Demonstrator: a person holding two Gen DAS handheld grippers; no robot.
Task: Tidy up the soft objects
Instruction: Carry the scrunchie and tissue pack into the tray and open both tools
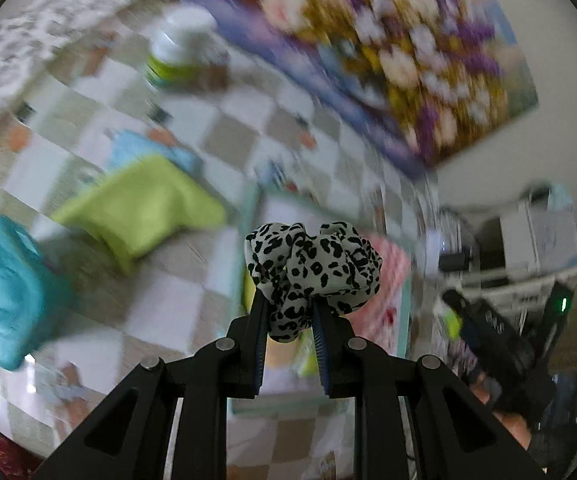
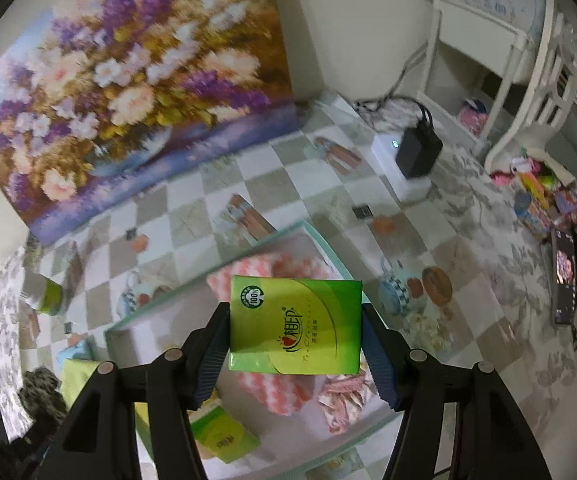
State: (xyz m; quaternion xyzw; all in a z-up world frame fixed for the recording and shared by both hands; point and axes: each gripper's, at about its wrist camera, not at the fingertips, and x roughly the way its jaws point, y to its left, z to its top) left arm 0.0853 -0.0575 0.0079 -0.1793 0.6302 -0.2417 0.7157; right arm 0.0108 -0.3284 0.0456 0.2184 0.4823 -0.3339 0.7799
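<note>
1. Lying at the far left of the left wrist view, a teal cushion (image 1: pixel 6 292) rests on the checkered surface (image 1: pixel 192 296), with a lime green cushion (image 1: pixel 144 208) just beside it and a light blue soft item (image 1: pixel 148 152) partly hidden behind the green one.
2. Further back on the same surface stands a white-capped jar (image 1: pixel 180 48), blurred; a large flower painting (image 1: pixel 372 48) leans against the wall behind it.
3. The left claw (image 1: pixel 288 312) is clamped on a black-and-white spotted scrunchie (image 1: pixel 312 268), which bunches up above the nearly closed fingers. It hangs over a shallow pale-green tray (image 1: pixel 248 216) that holds pink fabric.
4. At the right edge of that view the other black gripper body appears, blurred, with a small green light.
5. In the right wrist view, the right claw (image 2: pixel 294 332) grips a flat green tissue pack (image 2: pixel 294 324) by its two side edges, jaws spread wide to fit it.
6. The pack is held above the tray (image 2: pixel 288 228), where a pink-and-white wavy cloth (image 2: pixel 272 392) and a pink patterned cloth (image 2: pixel 344 400) lie; another green pack (image 2: pixel 224 436) sits at the tray's near left.
7. To the right, a black charger (image 2: pixel 418 152) sits on a white box (image 2: pixel 404 176).
</note>
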